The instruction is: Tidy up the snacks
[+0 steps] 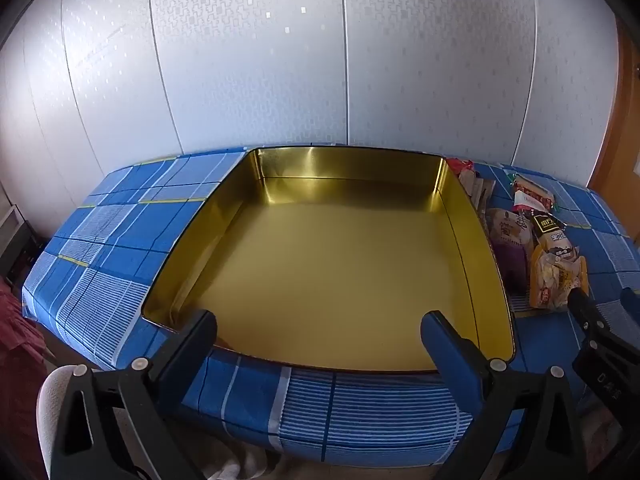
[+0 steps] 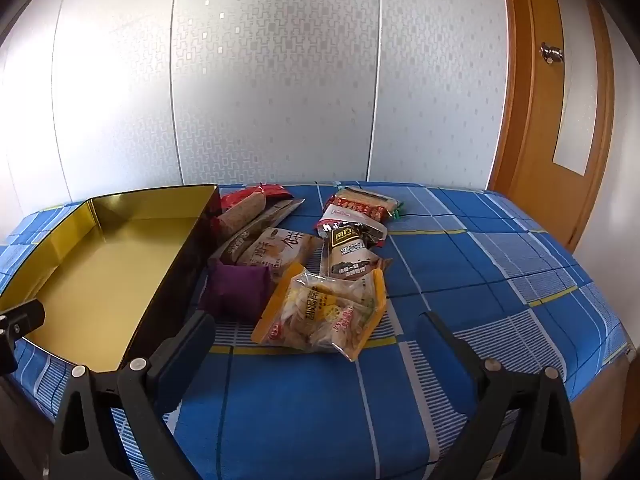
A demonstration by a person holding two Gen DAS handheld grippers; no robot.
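A wide gold tin box (image 1: 456, 216) (image 2: 56, 236) lies on the blue plaid cloth with nothing inside it. To its right lie several snack packets: a yellow clear bag (image 2: 324, 308) (image 1: 556, 280) nearest, a purple packet (image 2: 236, 290), a tan biscuit bag (image 2: 276, 252), a dark packet (image 2: 348, 258) and red ones (image 2: 360, 204) farther back. My left gripper (image 1: 320, 336) hangs open over the box's near edge, holding nothing. My right gripper (image 2: 316, 338) stands open just in front of the yellow bag, its fingers either side and apart from it.
The table's cloth (image 2: 480, 264) runs free to the right of the packets. A white patterned wall (image 2: 280, 80) backs the table. A wooden door (image 2: 560, 100) stands at the right. A red fabric (image 1: 16, 352) lies off the table's left edge.
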